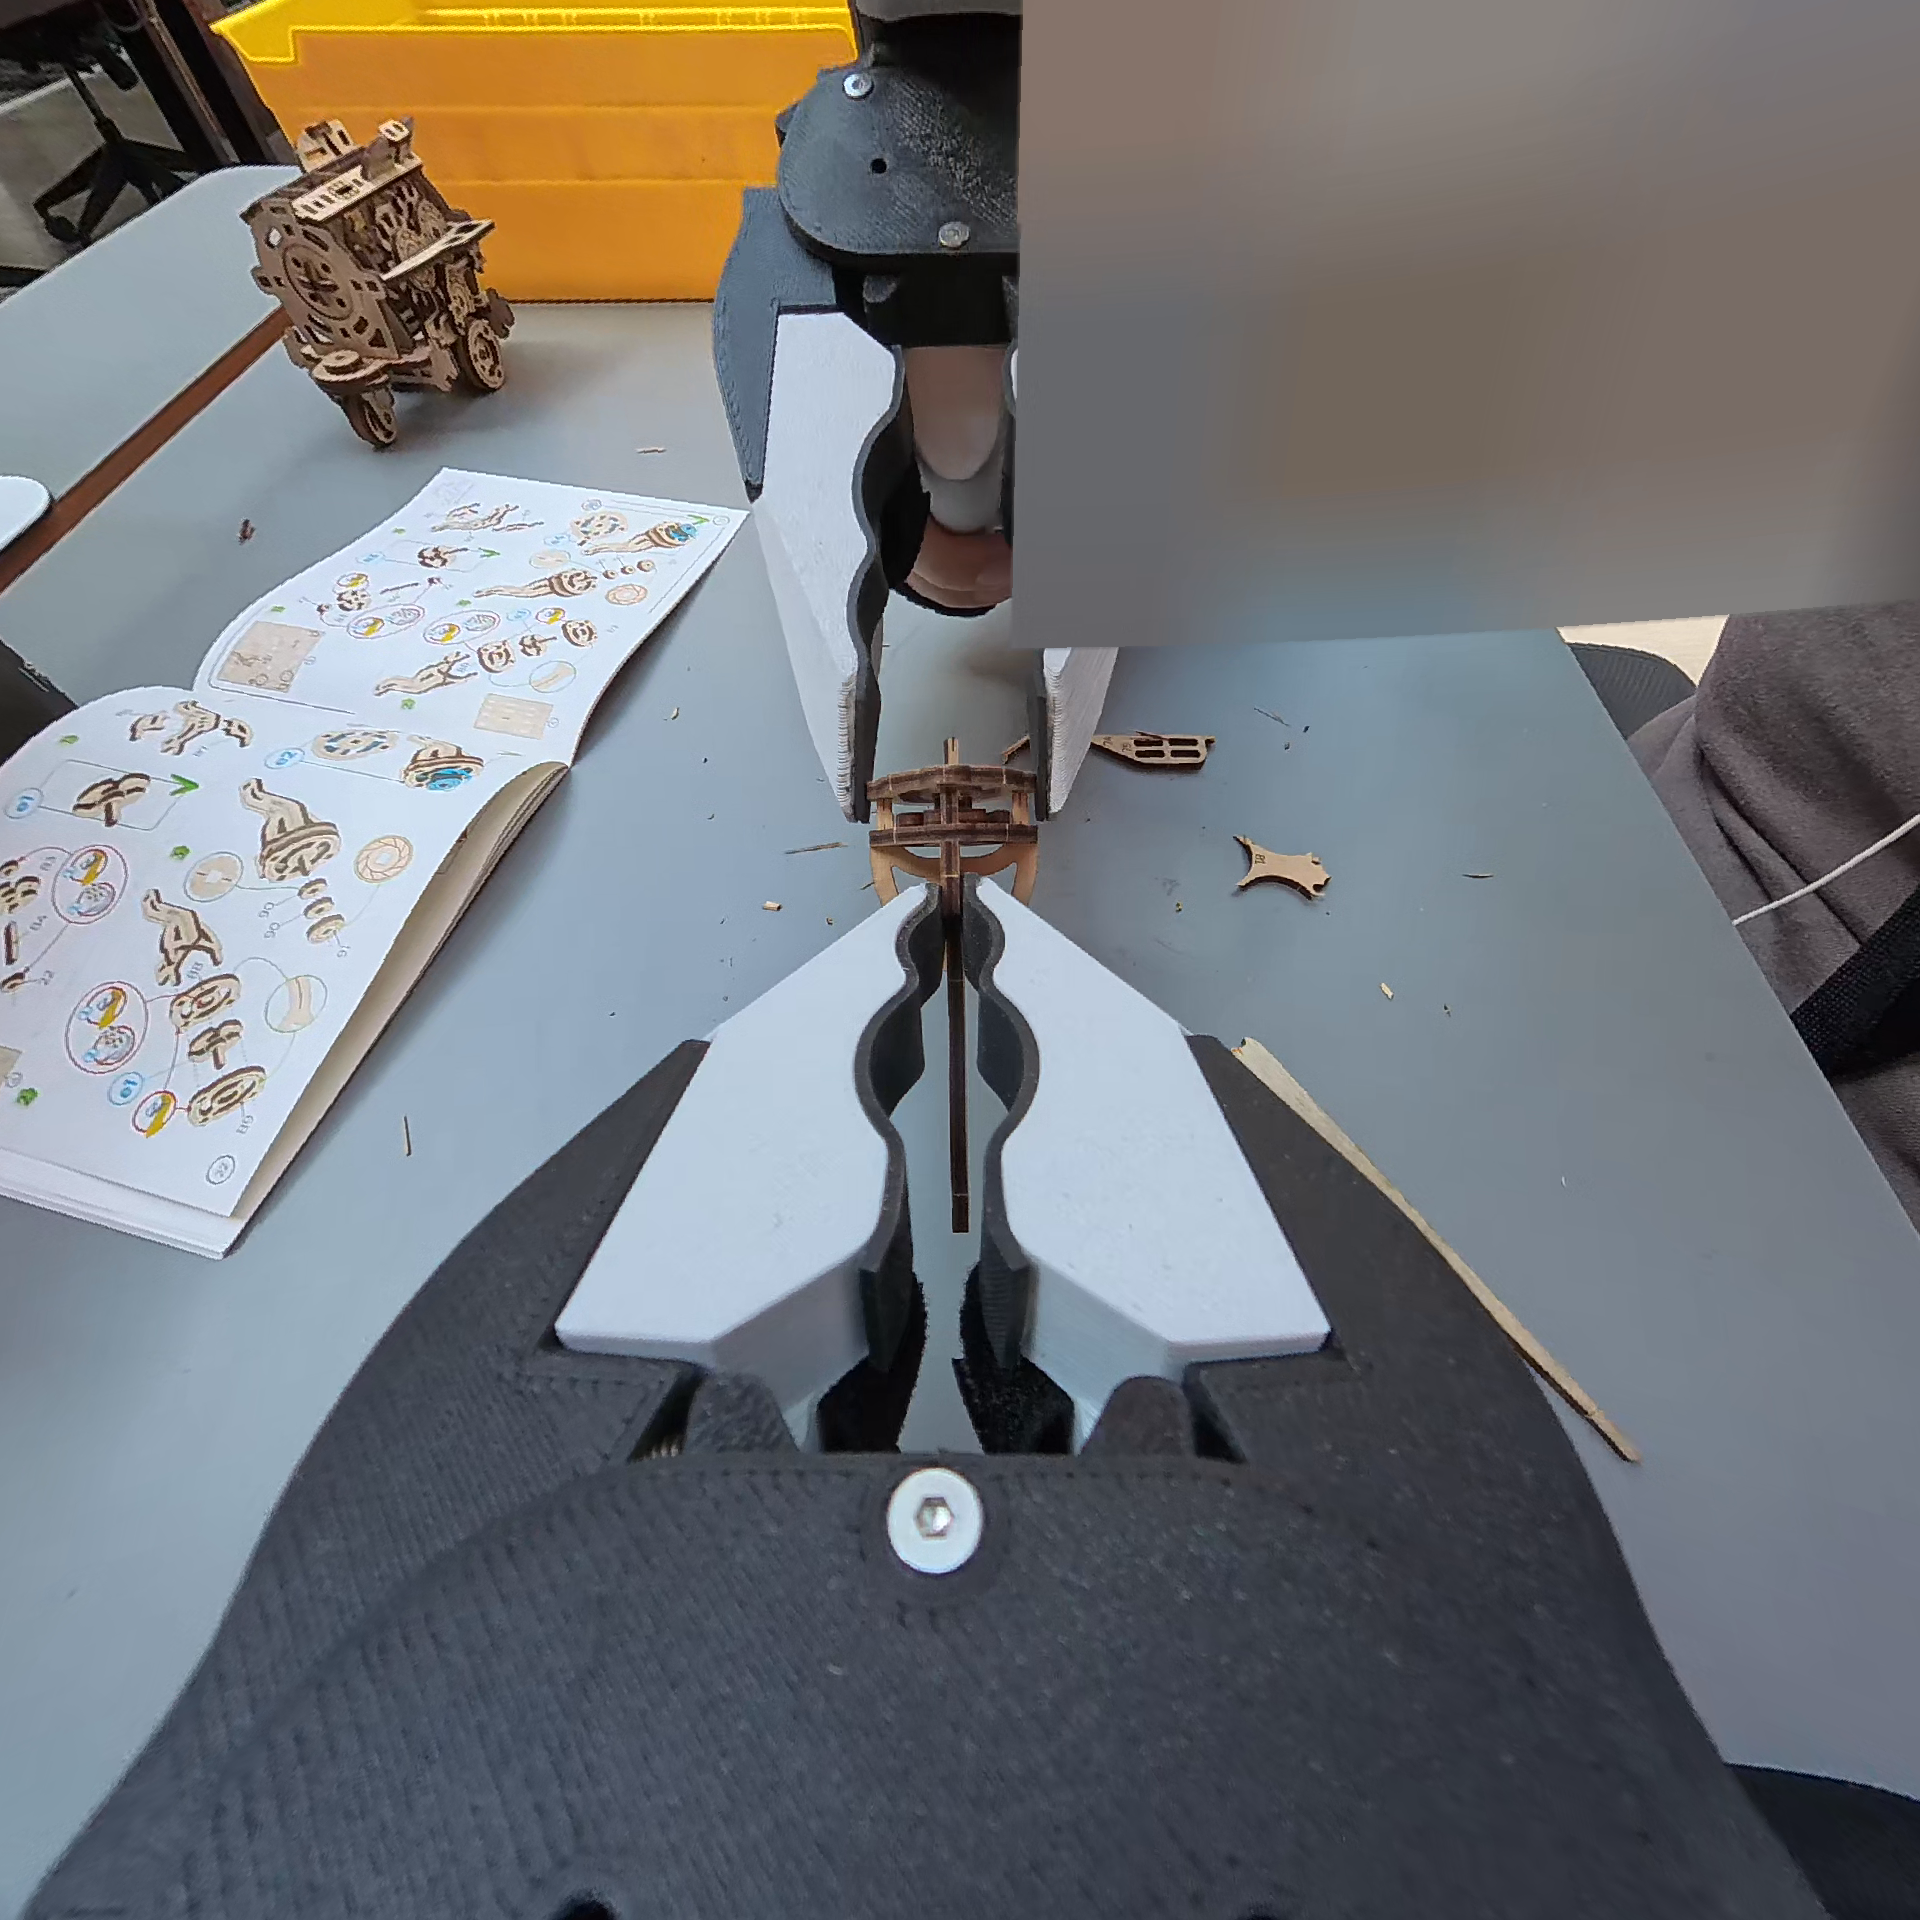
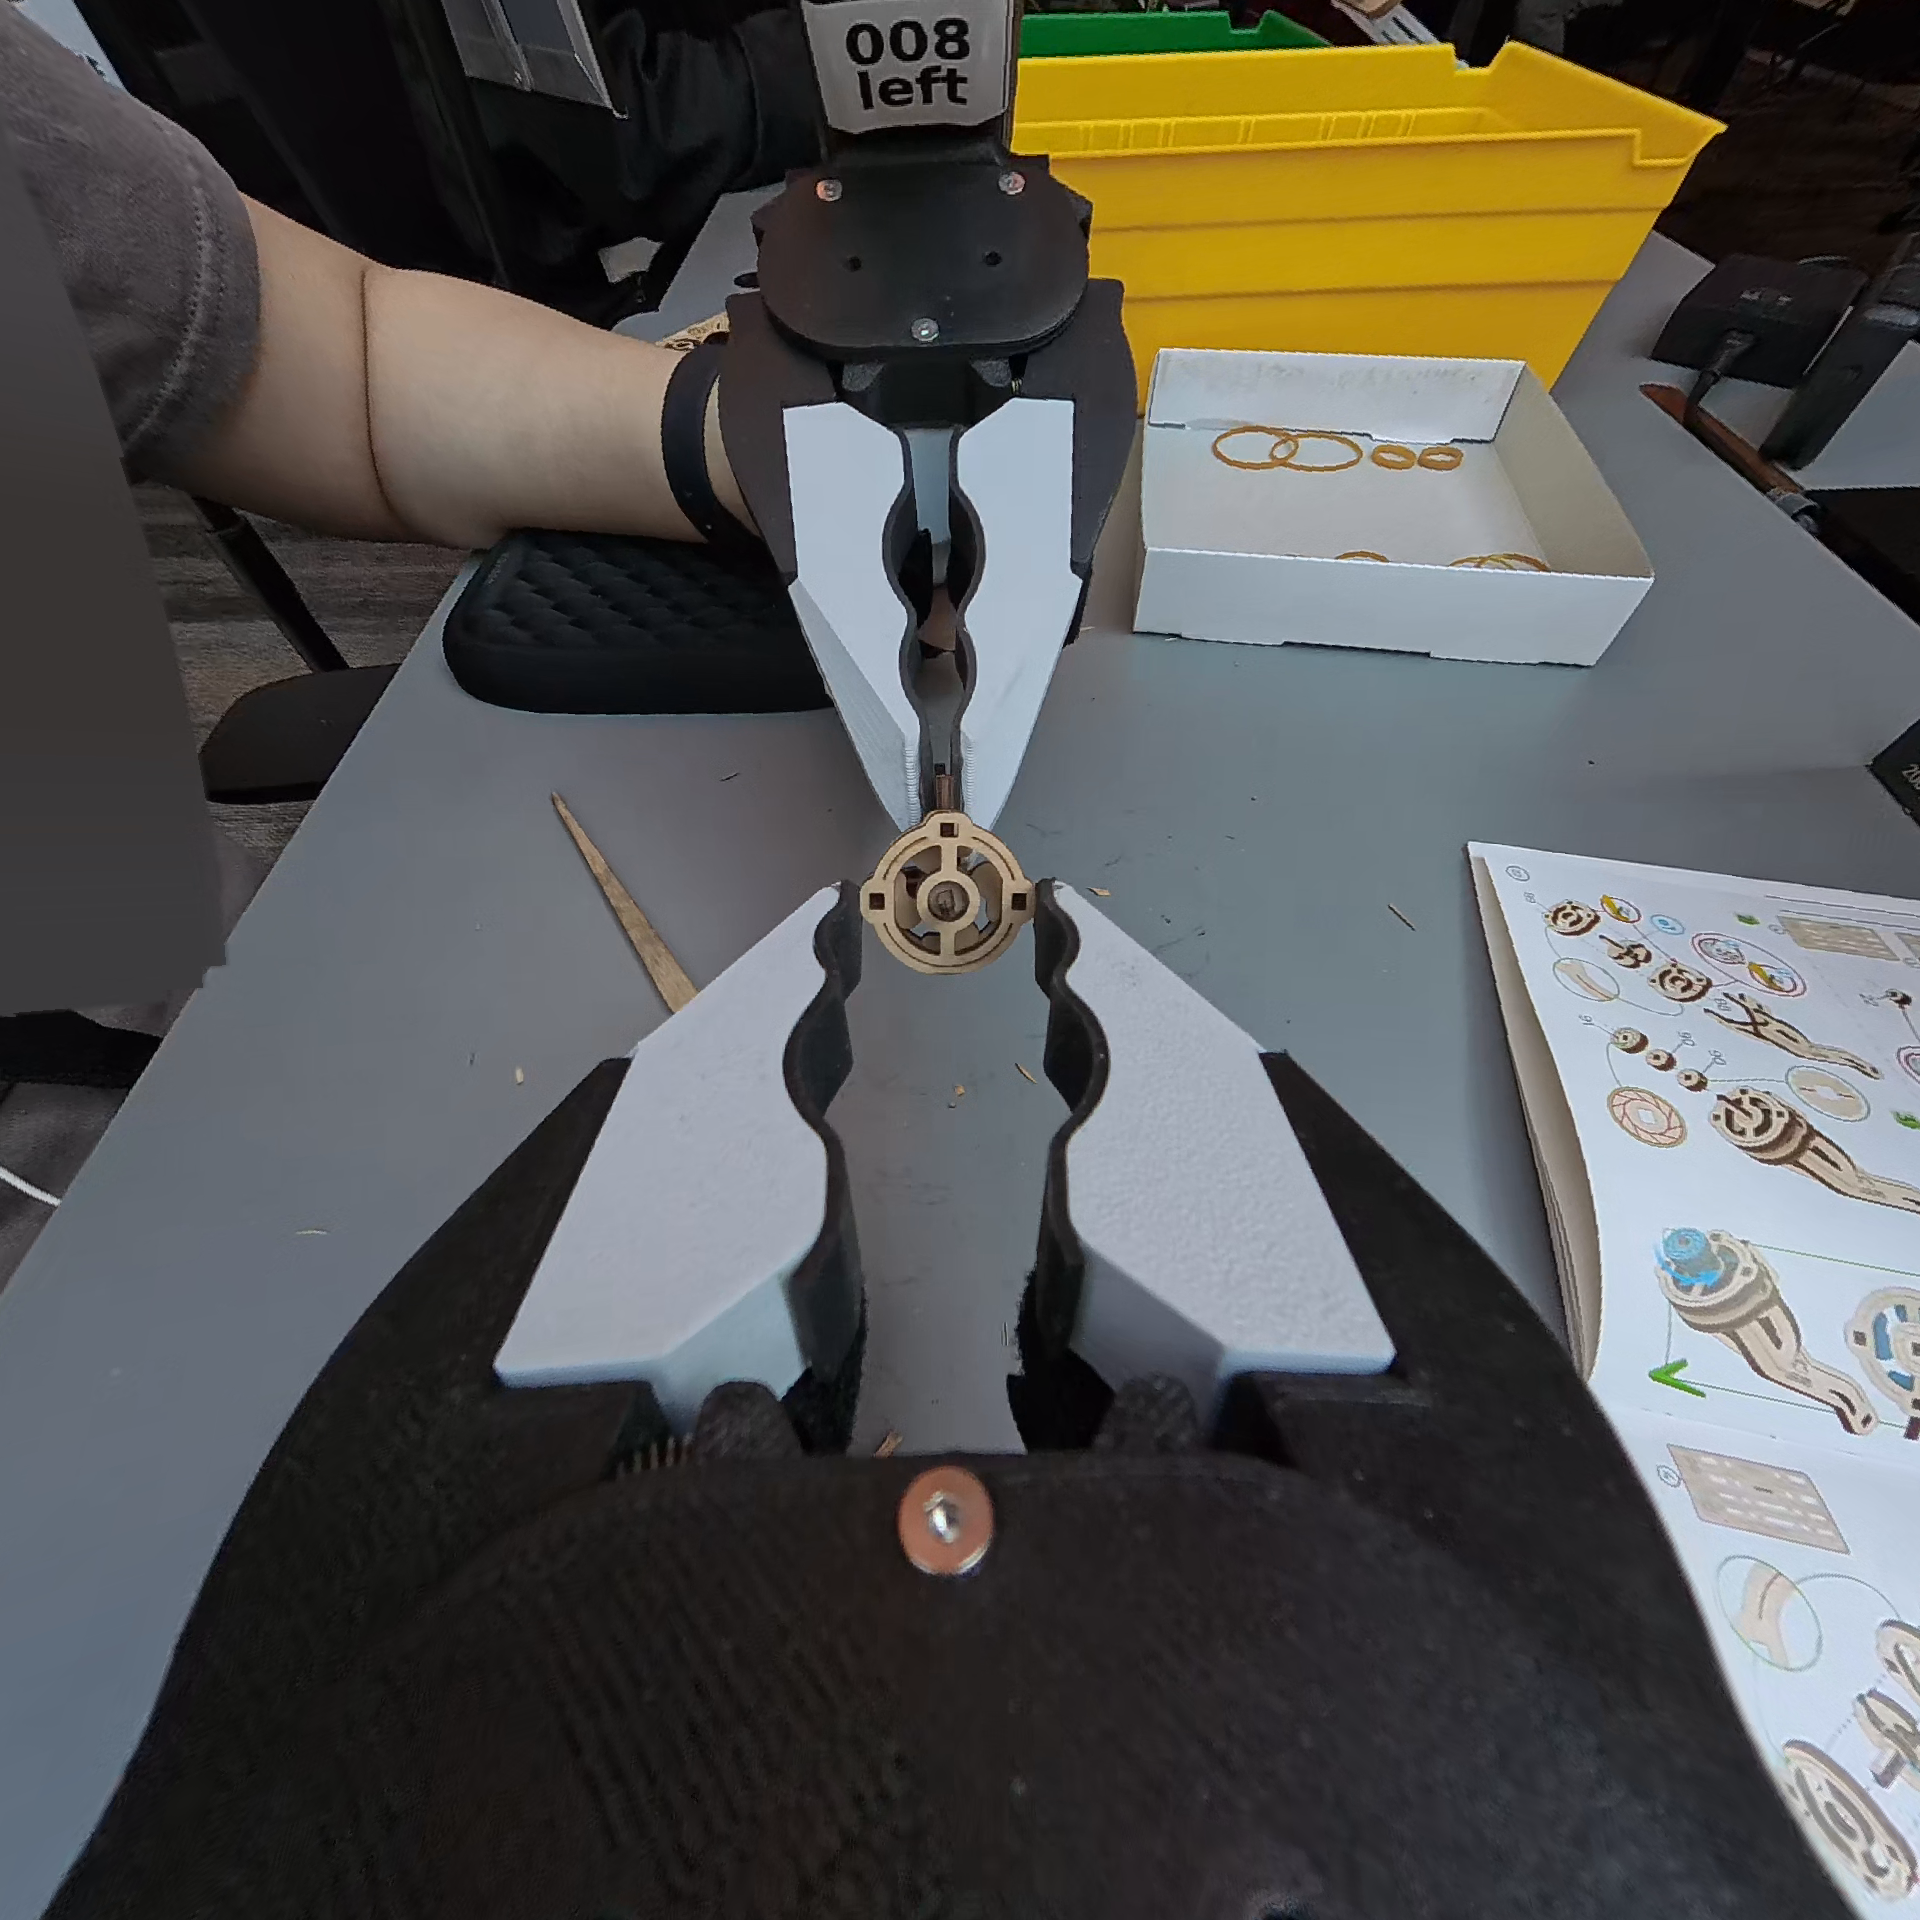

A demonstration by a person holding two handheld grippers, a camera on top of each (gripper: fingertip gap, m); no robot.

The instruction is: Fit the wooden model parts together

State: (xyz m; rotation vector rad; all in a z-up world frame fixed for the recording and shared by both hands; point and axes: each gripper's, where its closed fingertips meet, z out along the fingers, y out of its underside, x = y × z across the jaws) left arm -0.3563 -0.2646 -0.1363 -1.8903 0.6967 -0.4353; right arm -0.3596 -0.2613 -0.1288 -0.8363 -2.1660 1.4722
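Note:
My left gripper (image 1: 951,899) is shut on a thin flat wooden part (image 1: 957,1091), seen edge-on between its fingers. The part's far end meets a round wooden hub (image 1: 951,805). My right gripper (image 2: 948,902) is shut on that hub (image 2: 948,909), a ring with spokes and a centre hole, gripped at its two sides. In the left wrist view the right gripper (image 1: 956,805) comes in from the far side. In the right wrist view the left gripper (image 2: 941,790) faces me, its tips just behind the hub. Both are held just above the grey table (image 1: 1403,1091).
An open instruction booklet (image 1: 312,831) (image 2: 1714,1195) lies beside the work. An assembled wooden model (image 1: 374,281) stands at the back. Loose wooden parts (image 1: 1158,748) (image 1: 1283,868) and a wooden stick (image 1: 1434,1247) lie nearby. A white box with rubber bands (image 2: 1382,520) and yellow bin (image 2: 1351,187) sit behind. The grippers are tip to tip, or close to it.

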